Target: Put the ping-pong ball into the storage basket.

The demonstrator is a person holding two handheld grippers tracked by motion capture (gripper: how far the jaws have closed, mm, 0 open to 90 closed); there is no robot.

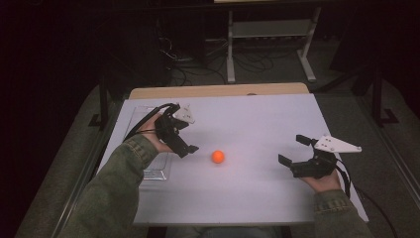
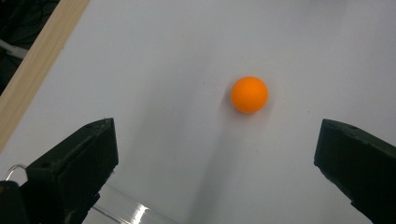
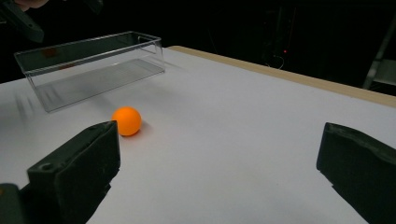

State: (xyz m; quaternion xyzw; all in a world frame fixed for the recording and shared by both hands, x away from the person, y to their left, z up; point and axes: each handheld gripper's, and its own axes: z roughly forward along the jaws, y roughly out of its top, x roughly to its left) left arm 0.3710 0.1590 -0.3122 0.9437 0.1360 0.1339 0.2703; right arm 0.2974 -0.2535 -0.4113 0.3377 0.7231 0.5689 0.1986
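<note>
High view, left to right. Clear rectangular plastic box (image 1: 157, 168) at the left edge of the white table top (image 1: 257, 124), partly under the person's left forearm in an olive-green sleeve (image 1: 116, 186). Left gripper (image 1: 190, 148), black, with a grey three-cornered plate on top, held above the box's right side, tips pointing toward the table's middle. Small orange ball (image 1: 218, 156) lies on bare table just right of those tips, not touched by anything. Right gripper (image 1: 293, 148) well apart from the ball, near the table's right edge, jaws facing left toward it.

Left gripper view: jaws spread wide; orange ball (image 2: 249, 94) lies ahead between them, closer to the right jaw, clear of both. Edge of the clear box at the bottom; wooden table rim (image 2: 42, 65) at upper left.

Right gripper view: jaws likewise spread wide, nothing between them. Ball (image 3: 126, 121) sits just beyond the left jaw tip; clear box (image 3: 88, 67) behind it, open-topped.
</note>
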